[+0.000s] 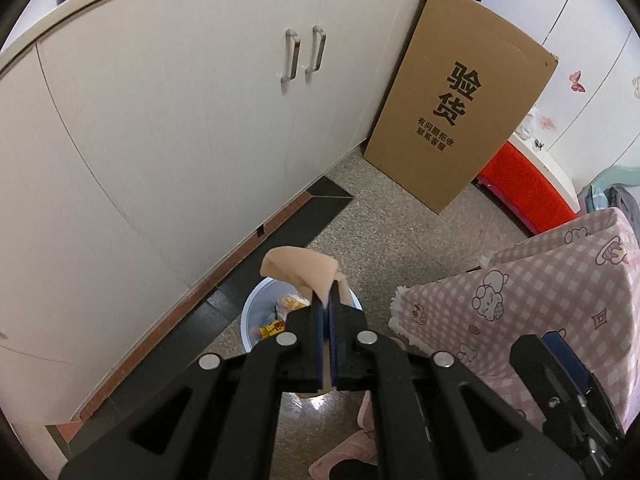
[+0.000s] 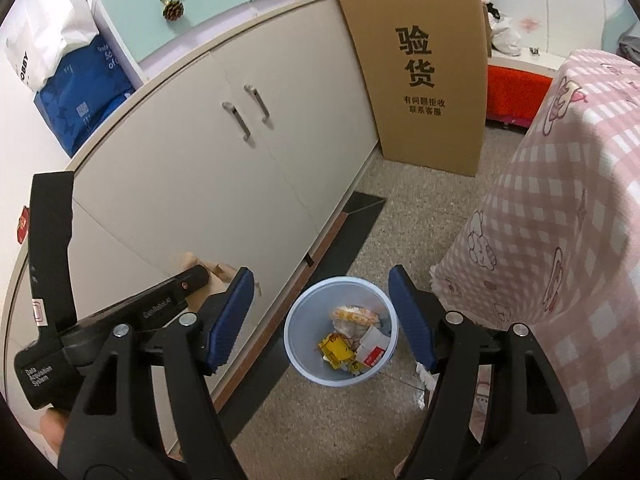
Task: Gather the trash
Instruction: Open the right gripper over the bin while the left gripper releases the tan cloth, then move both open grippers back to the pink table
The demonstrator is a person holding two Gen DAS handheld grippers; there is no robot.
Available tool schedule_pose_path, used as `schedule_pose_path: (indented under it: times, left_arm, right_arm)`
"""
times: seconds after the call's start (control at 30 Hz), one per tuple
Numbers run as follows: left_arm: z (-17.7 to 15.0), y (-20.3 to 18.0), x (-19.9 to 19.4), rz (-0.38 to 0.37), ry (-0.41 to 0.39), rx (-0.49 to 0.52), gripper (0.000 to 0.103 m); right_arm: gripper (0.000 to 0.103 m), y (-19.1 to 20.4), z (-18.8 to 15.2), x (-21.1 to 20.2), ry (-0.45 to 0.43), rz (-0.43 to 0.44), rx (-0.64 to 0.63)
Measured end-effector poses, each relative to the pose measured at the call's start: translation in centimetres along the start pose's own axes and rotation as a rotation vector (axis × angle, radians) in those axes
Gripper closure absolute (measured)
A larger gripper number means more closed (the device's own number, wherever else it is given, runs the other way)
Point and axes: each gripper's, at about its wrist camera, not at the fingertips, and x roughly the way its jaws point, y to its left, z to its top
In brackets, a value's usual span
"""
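The left gripper [image 1: 329, 312] is clamped on a tan scrap [image 1: 300, 270], holding it above the white bin [image 1: 256, 312] on the speckled floor [image 1: 400, 220]. The right gripper [image 2: 322, 312] has its blue pads [image 2: 236, 312] spread apart with nothing between them, the bin seen in the gap below. The bin holds yellow and white wrappers [image 2: 340, 350]. It stands near the cabinet [image 2: 200, 168] on the left, with a pink checked cloth [image 2: 560, 220] to the right and a cardboard box [image 2: 424, 72] farther off
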Motion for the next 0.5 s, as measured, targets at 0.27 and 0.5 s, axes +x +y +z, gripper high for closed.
schedule_pose_path:
  times: [0.27, 0.5]
  left_arm:
    - [0.7, -1.0, -0.1, 0.023, -0.024, 0.022, 0.1]
    - [1.0, -0.8, 0.2, 0.032, -0.03, -0.018, 0.04]
  right_arm:
    - [0.033, -0.5, 0.4, -0.7, -0.043, 0.007, 0.021]
    - [0.033, -1.0, 0.4, -1.1, -0.045, 0.015, 0.034]
